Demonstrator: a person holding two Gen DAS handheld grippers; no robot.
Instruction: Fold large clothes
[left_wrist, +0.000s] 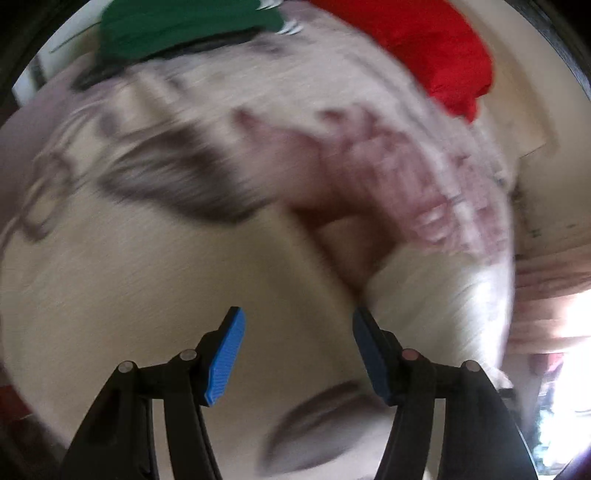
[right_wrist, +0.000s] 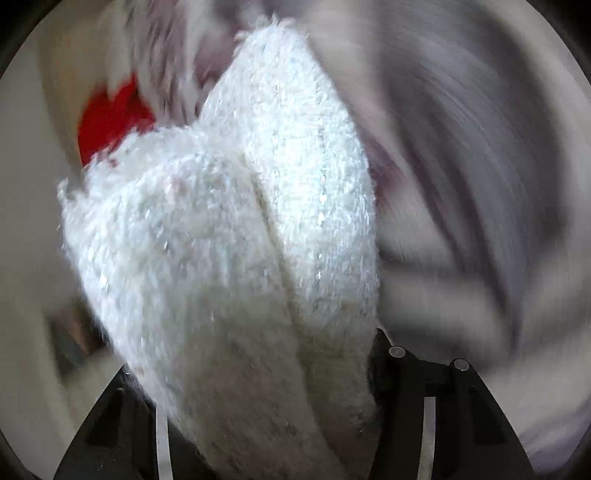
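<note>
Right tongs (right_wrist: 295, 373) clamped on a thick bunch of white fluffy garment (right_wrist: 229, 236); the fingertips themselves are buried under the pile, so the grip is judged from the cloth bulging out between the two black arms. The bunch rises straight ahead of these tongs, its long axis running forward and away along the line of the fingers, with a fold or seam dividing it into a left lobe and a right lobe. Behind it, to the upper left, a patch of red cloth (right_wrist: 110, 118) shows; the rest of that view is smeared by motion.

Left tongs (left_wrist: 297, 354) spread wide and holding nothing; the blue pads (left_wrist: 226, 362) stand well apart with pale fabric visible between them. The same pale garment (left_wrist: 147, 288) lies ahead of and below these tongs, spread broadly, with a darker pink, crumpled part (left_wrist: 399, 184) ahead and to the right. A red cloth (left_wrist: 436, 48) and a green cloth (left_wrist: 184, 26) lie far ahead at the top of the view. What the garment rests on cannot be told.

Judgement: the right tongs hold the garment, the left are free, and the nearest loose edge for the left lies ahead and to the right, where the fabric ridge (left_wrist: 354, 280) meets the right pad. A second grip there would let the two ends be drawn together.
</note>
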